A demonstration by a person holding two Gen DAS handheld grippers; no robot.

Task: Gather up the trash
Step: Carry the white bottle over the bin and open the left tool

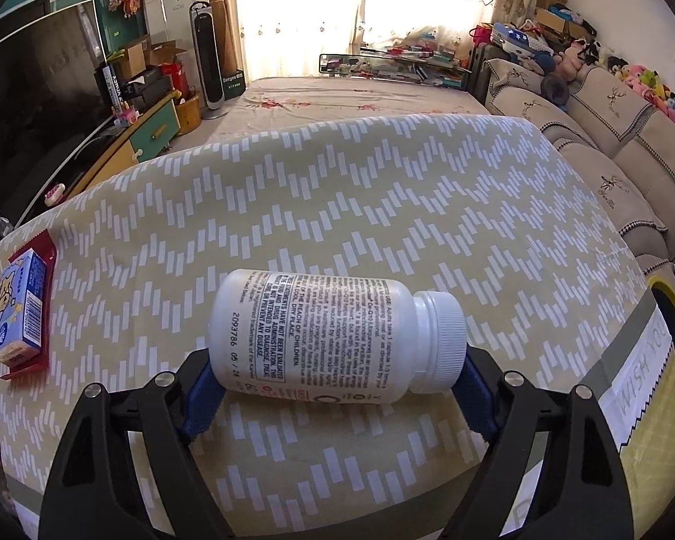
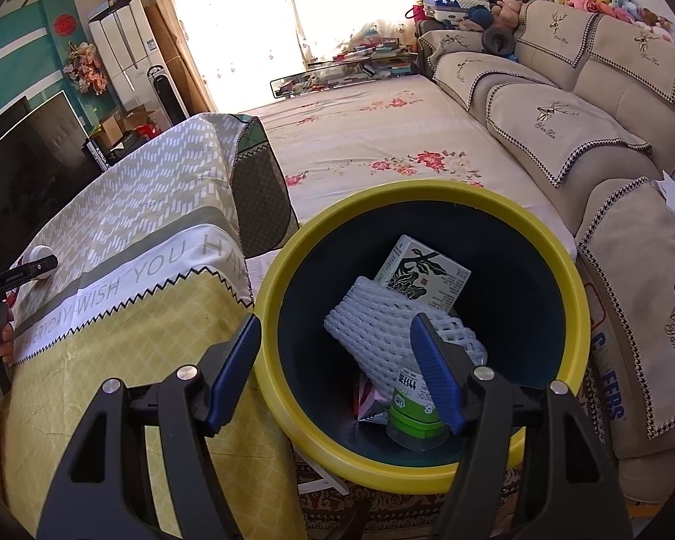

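Two grippers at work: one clamps a pill bottle, one hangs spread wide over the trash bin.

Left gripper (image 1: 337, 369) grips the white pill bottle (image 1: 333, 337) sideways, base and cap against its blue pads, above the zigzag tablecloth (image 1: 337, 202). Right gripper (image 2: 337, 360) holds nothing over the yellow-rimmed bin (image 2: 427, 189), which contains foam netting (image 2: 373, 315), a carton (image 2: 427, 270) and a green-labelled bottle (image 2: 414, 409). A blue box (image 1: 18, 306) lies at the table's left edge.

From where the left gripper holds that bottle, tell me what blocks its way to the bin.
Nothing visible does. The left gripper holds the bottle over bare tablecloth, and the bin stands open beside the table edge.
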